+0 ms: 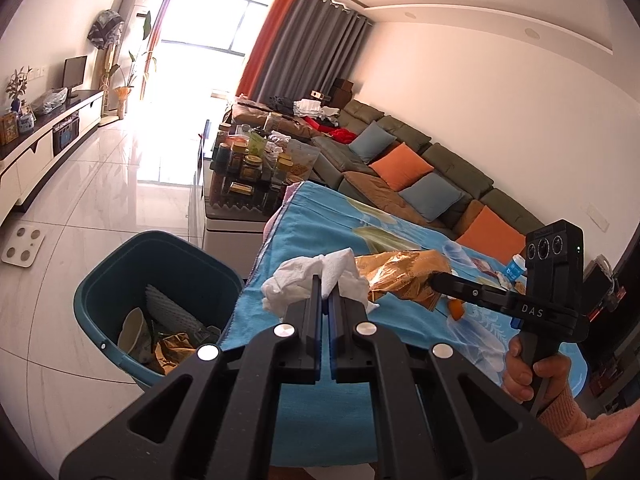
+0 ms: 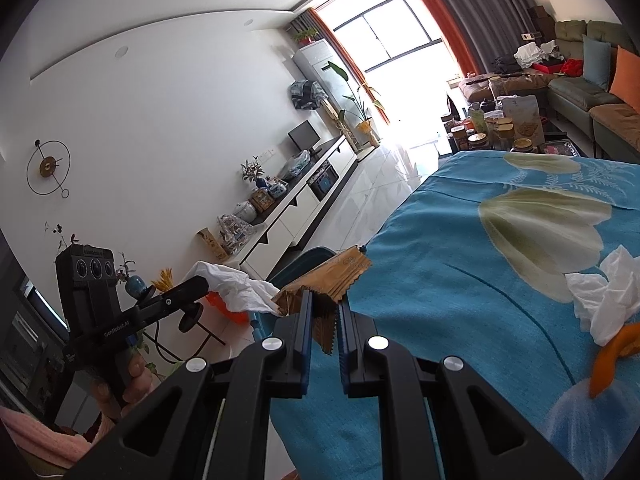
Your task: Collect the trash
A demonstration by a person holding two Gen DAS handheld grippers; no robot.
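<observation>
My left gripper (image 1: 329,286) is shut on a crumpled white tissue (image 1: 304,280) and holds it above the edge of the table covered with a blue cloth (image 1: 320,224). My right gripper (image 2: 323,300) is shut on a crinkled golden snack wrapper (image 2: 336,272), also lifted; the wrapper also shows in the left wrist view (image 1: 400,276). A teal trash bin (image 1: 120,264) stands on the floor left of the table, holding a paper cup, white foam netting and brown wrappers. Another white tissue (image 2: 604,296) and an orange peel (image 2: 612,356) lie on the cloth.
A small white bottle (image 1: 516,266) and scraps lie at the table's far right. A coffee table crowded with jars (image 1: 252,160) stands beyond, a sofa with cushions (image 1: 408,168) to the right, a TV cabinet (image 1: 44,140) to the left. A white scale (image 1: 24,246) lies on the floor.
</observation>
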